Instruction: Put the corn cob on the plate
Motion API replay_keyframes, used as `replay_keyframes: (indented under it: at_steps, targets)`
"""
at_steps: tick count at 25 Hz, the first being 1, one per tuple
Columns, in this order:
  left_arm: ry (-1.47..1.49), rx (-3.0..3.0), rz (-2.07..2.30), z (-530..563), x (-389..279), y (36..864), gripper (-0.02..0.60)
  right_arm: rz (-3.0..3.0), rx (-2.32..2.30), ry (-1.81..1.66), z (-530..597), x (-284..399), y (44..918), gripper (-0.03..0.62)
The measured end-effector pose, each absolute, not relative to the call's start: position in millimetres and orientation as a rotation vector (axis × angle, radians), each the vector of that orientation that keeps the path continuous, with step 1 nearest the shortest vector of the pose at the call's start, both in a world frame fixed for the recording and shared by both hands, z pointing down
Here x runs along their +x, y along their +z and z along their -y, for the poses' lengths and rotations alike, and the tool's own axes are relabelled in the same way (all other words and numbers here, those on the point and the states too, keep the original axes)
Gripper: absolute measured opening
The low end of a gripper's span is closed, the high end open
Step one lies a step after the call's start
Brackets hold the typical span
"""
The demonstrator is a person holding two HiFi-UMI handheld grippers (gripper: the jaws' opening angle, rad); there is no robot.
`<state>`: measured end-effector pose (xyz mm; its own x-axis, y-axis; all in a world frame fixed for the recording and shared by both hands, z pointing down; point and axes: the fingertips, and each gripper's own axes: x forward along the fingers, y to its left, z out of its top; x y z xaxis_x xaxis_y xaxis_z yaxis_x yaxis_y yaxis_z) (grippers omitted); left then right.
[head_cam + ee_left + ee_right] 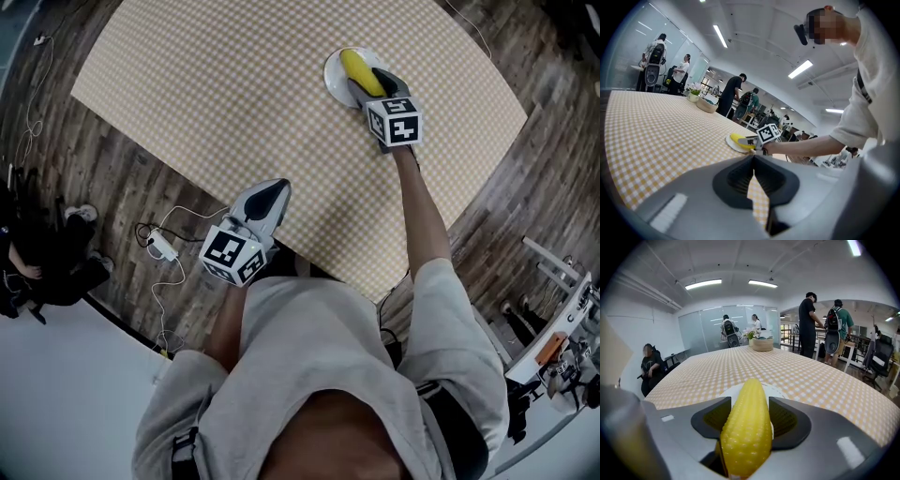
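The job is nearly done. The right gripper (373, 84) holds the corn cob (359, 70) over the white plate (332, 77) at the far side of the checked tabletop (234, 112). What is left, as I judge it, is to set the cob down and let go. Whether it is touching the plate yet I cannot tell from these angles. The cob runs lengthwise between the right jaws, which are clamped on its thick end, and its tip points out past them over the plate (the rim shows on either side). The left gripper (270, 195) hovers at the tabletop's near edge, well apart, jaws together on nothing.
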<state>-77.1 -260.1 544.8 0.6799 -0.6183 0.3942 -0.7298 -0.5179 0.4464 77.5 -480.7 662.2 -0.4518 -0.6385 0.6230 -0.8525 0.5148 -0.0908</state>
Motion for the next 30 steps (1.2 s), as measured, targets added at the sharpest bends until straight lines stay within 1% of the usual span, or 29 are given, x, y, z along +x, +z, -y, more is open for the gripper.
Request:
replay_keyframes:
  at_steps: [15,21,30]
  targets:
    - [0.231,2.284,1.045,254,-85,548,0.008,2.170,1.210,0.485,486,66,671,0.256]
    - [0.222,2.279,1.050,253,-86,547,0.008,2.143,1.194,0.550,490,63,674,0.256]
    - [0.210,2.283,1.079,249,-94,540,0.008,2.136,1.209,0.543,489,64,673,0.262]
